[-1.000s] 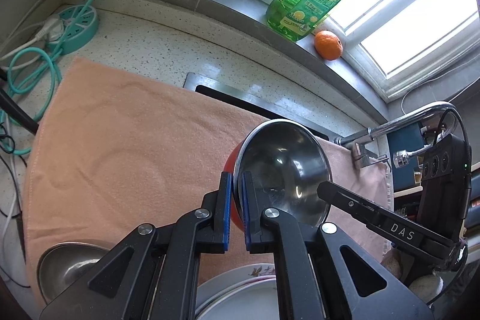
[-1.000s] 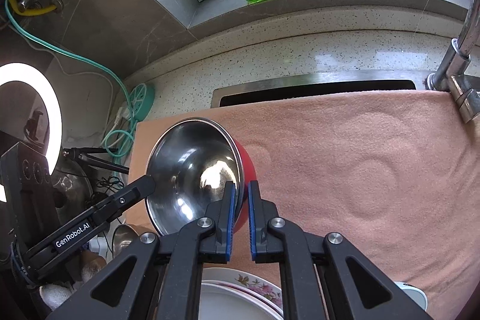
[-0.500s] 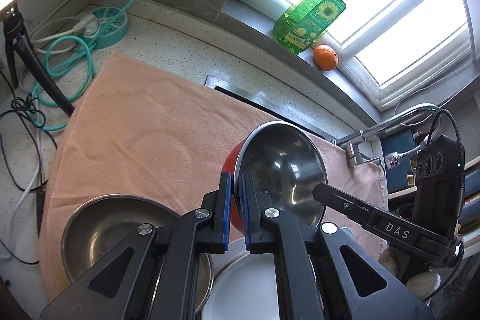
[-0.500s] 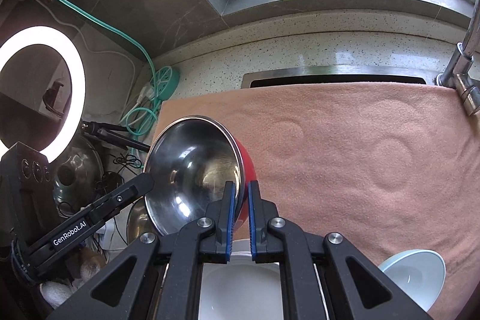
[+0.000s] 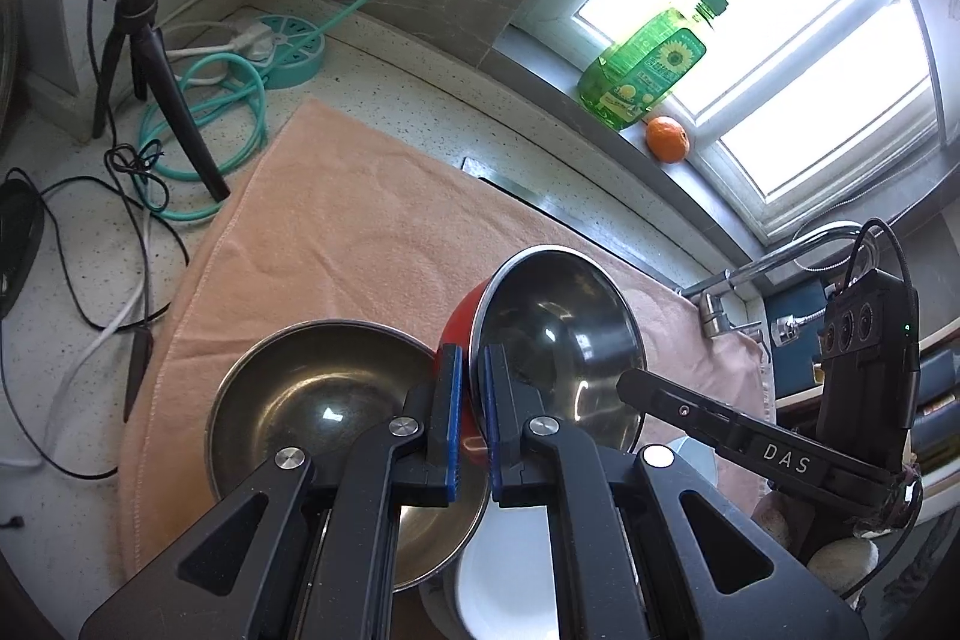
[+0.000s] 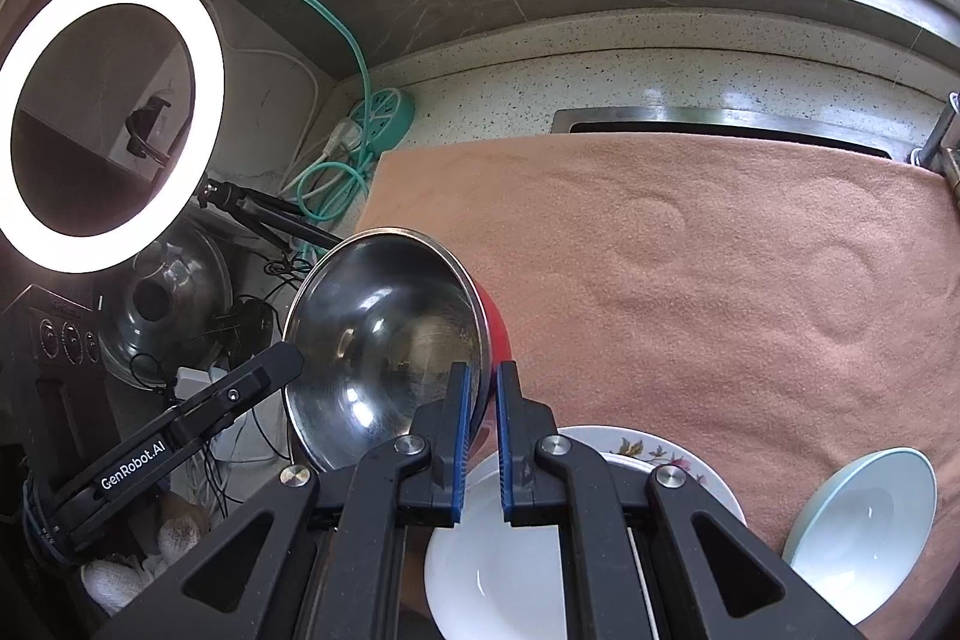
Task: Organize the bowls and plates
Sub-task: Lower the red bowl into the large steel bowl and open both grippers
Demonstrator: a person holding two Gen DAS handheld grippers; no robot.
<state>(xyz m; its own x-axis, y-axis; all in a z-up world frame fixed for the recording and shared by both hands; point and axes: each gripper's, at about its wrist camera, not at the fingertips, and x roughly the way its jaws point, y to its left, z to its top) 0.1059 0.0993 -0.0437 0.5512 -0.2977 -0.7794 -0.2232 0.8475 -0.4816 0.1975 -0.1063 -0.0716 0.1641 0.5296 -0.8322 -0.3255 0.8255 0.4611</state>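
Observation:
A steel bowl with a red outside [image 5: 558, 340] hangs tilted above the peach towel [image 5: 360, 232], held by both grippers on opposite sides of its rim. My left gripper [image 5: 473, 370] is shut on the rim. My right gripper [image 6: 482, 388] is shut on the far rim of the same bowl [image 6: 378, 340]. Below lie a larger steel bowl [image 5: 312, 400], a white dish [image 6: 498, 568] on a floral plate [image 6: 660, 454], and a light blue bowl [image 6: 864, 520].
A ring light [image 6: 108, 118] on a tripod [image 5: 156, 70], cables and a teal power strip [image 5: 288, 52] crowd the left counter. A green soap bottle [image 5: 648, 70] and an orange [image 5: 666, 139] stand on the windowsill. The faucet [image 5: 780, 262] is at the right.
Both grippers have drawn back and up with the red bowl between them. The larger steel bowl, the white dish and the blue bowl have come into view below.

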